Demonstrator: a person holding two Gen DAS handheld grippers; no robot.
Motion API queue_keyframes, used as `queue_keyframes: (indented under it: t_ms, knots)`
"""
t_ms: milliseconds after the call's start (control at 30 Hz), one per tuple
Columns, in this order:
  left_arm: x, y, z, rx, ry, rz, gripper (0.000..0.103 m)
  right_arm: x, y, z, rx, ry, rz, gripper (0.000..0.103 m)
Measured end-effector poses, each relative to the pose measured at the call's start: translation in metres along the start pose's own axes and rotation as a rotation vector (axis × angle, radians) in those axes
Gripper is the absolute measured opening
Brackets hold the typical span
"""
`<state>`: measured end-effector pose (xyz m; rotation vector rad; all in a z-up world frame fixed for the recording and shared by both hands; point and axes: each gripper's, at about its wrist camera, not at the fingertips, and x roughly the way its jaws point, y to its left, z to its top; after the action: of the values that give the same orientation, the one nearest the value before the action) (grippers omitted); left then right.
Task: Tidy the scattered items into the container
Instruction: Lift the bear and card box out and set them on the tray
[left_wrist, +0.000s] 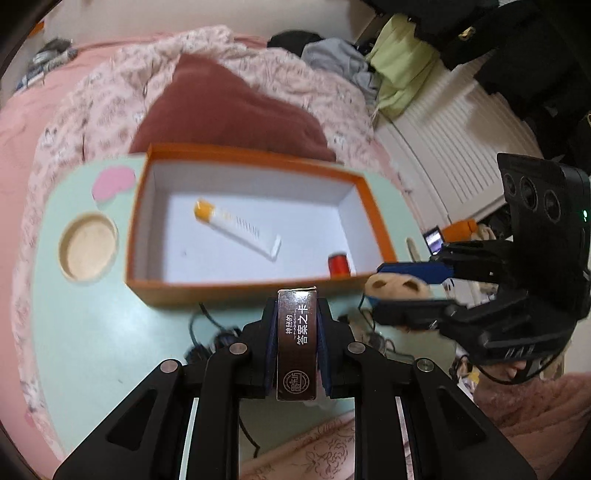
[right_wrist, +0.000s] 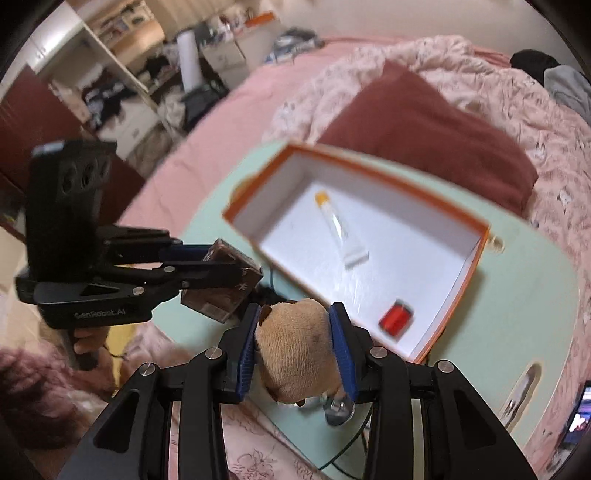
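An orange box (left_wrist: 258, 286) with a white inside stands on a mint green tray table (left_wrist: 96, 325). In it lie a white tube with an orange cap (left_wrist: 236, 227) and a small red spool (left_wrist: 338, 264). My left gripper (left_wrist: 297, 314) is shut on a dark brown card box (left_wrist: 297, 343), held just short of the orange box's near wall. My right gripper (right_wrist: 295, 343) is shut on a tan plush toy (right_wrist: 295, 350) above the table's near edge. The orange box (right_wrist: 458, 273), tube (right_wrist: 338, 225) and spool (right_wrist: 396, 319) show in the right wrist view too.
The table sits on a bed with pink sheets, a patterned quilt (left_wrist: 92, 110) and a maroon pillow (left_wrist: 229, 107). A round cup recess (left_wrist: 88, 247) is at the table's left. A black cable (left_wrist: 207, 332) lies on the table near the box. Metal keyring parts (right_wrist: 338, 408) hang under the toy.
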<state>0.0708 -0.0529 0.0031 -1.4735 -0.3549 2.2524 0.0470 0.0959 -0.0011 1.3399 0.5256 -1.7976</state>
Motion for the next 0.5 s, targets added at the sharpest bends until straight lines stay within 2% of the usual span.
queue_keyframes:
  t_ms: [133, 167, 200, 267, 367, 433, 500]
  knots:
    - [0.002, 0.003, -0.005, -0.023, -0.009, 0.004, 0.022, 0.025, 0.002, -0.007, 0.030, 0.058, 0.004, 0.038]
    - [0.002, 0.004, -0.005, -0.028, -0.009, -0.002, 0.033, 0.028, 0.002, -0.006, 0.035, 0.062, 0.003, 0.038]
    - [0.002, 0.004, -0.005, -0.032, -0.005, -0.010, 0.056, 0.029, 0.002, -0.006, 0.038, 0.063, 0.002, 0.040]
    - [0.000, 0.008, -0.005, -0.069, -0.011, -0.027, 0.080, 0.028, 0.002, -0.004, 0.040, 0.058, -0.002, 0.048]
    - [-0.006, 0.014, -0.003, -0.103, -0.042, -0.067, 0.080, 0.017, 0.001, 0.001, 0.047, 0.023, -0.003, 0.055]
    - [-0.009, 0.016, -0.001, -0.100, -0.056, -0.041, 0.080, 0.009, -0.001, 0.006, 0.046, -0.004, -0.018, 0.055]
    - [-0.012, 0.017, 0.003, -0.083, -0.076, 0.017, 0.080, 0.003, -0.007, 0.015, 0.056, -0.023, -0.060, 0.055]
